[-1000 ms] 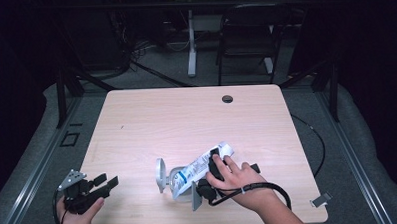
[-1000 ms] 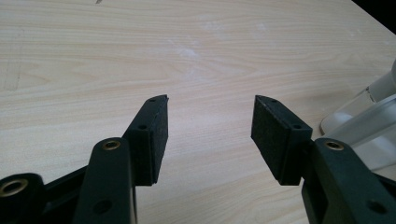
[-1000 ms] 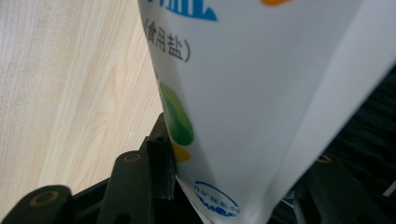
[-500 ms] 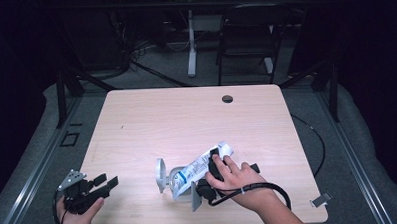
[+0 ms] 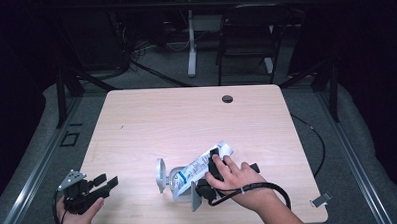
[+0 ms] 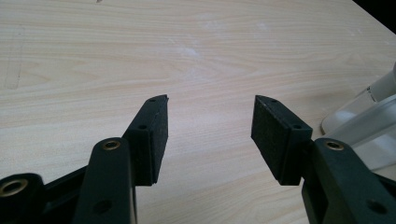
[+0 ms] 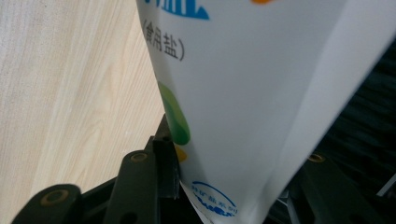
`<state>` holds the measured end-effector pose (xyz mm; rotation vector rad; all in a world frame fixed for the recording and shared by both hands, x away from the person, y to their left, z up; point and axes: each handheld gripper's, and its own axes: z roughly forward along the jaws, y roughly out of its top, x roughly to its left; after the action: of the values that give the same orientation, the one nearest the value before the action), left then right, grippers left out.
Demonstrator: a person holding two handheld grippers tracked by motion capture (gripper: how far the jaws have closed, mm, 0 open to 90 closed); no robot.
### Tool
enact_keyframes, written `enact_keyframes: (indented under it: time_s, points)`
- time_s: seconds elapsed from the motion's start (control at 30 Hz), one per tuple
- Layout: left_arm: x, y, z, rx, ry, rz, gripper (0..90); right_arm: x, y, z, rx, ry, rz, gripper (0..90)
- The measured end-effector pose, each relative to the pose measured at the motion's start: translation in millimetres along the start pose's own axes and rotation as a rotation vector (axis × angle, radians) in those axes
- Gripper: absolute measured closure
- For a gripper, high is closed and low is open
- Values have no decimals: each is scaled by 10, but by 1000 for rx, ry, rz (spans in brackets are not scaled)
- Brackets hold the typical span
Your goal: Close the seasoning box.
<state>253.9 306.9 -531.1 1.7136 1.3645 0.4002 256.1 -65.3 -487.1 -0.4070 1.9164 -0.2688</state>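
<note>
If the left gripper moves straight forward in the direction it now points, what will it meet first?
Probably bare table: the left gripper stands open with nothing between its jaws. The clear container lies right of that line, so it would likely pass it, though depth is hard to judge.

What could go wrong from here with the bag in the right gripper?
The right gripper, its jaws just closing, has the white bag between them; a soft bag could buckle or slip. The bag lies over a clear container, which could tip. The left gripper waits open near the table edge, lending no support.
</note>
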Motion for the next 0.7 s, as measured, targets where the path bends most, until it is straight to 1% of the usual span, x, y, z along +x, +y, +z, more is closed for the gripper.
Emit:
enact_keyframes:
  time_s: [0.3, 0.4, 0.5, 0.7]
  points:
    - [2, -1, 0, 0, 0, 0, 464, -9, -1, -10, 1, -3, -4, 592]
    - [0, -1, 1, 1, 0, 0, 464, -10, -6, -6, -9, 2, 5, 598]
    - [1, -2, 2, 1, 0, 0, 464, -13, -2, -11, -1, 0, -2, 601]
    - [3, -2, 1, 1, 1, 0, 463, -15, -4, -14, -4, -1, 0, 608]
